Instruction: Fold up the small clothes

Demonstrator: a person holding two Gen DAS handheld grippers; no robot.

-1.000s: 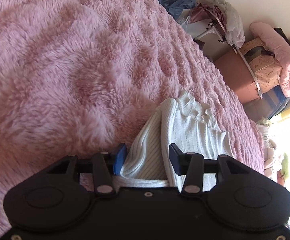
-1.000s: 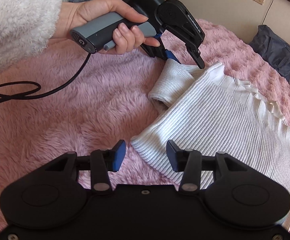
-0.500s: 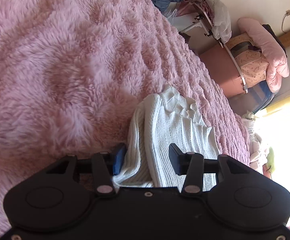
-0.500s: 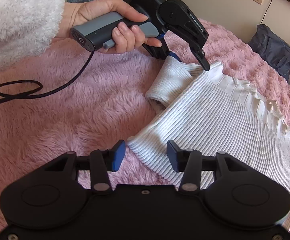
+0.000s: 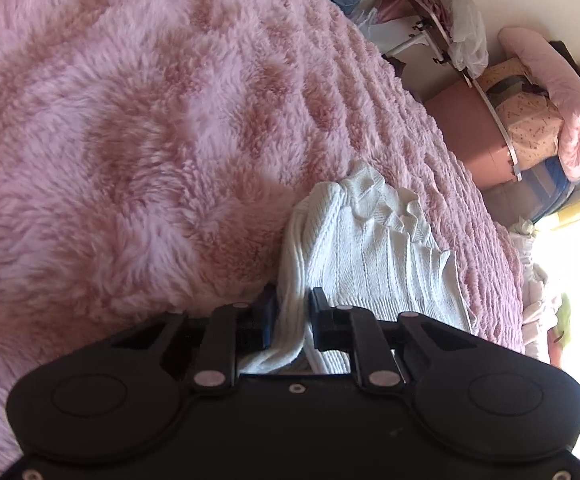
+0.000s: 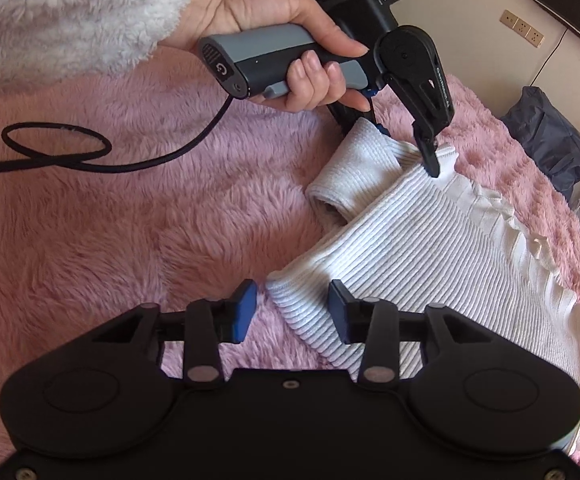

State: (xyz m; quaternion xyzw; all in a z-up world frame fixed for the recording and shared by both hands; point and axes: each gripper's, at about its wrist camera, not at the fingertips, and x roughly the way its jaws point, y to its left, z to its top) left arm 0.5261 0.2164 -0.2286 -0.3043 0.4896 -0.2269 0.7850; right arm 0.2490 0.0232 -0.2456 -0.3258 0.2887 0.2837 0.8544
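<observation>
Black gripper housings (image 6: 290,412), blue-padded fingers (image 6: 244,310), fluffy white sleeve (image 6: 70,12), bare hand (image 6: 274,28)

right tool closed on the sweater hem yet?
No: the right tool is open, its blue pads either side of the white sweater's hem corner.

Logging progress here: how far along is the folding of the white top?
Barely begun. The top lies mostly flat on the blanket, no fold made. In hand: the left hand-held gripper is shut on its sleeve end. The right hand-held gripper is open at the hem. Every fold is left.
</observation>
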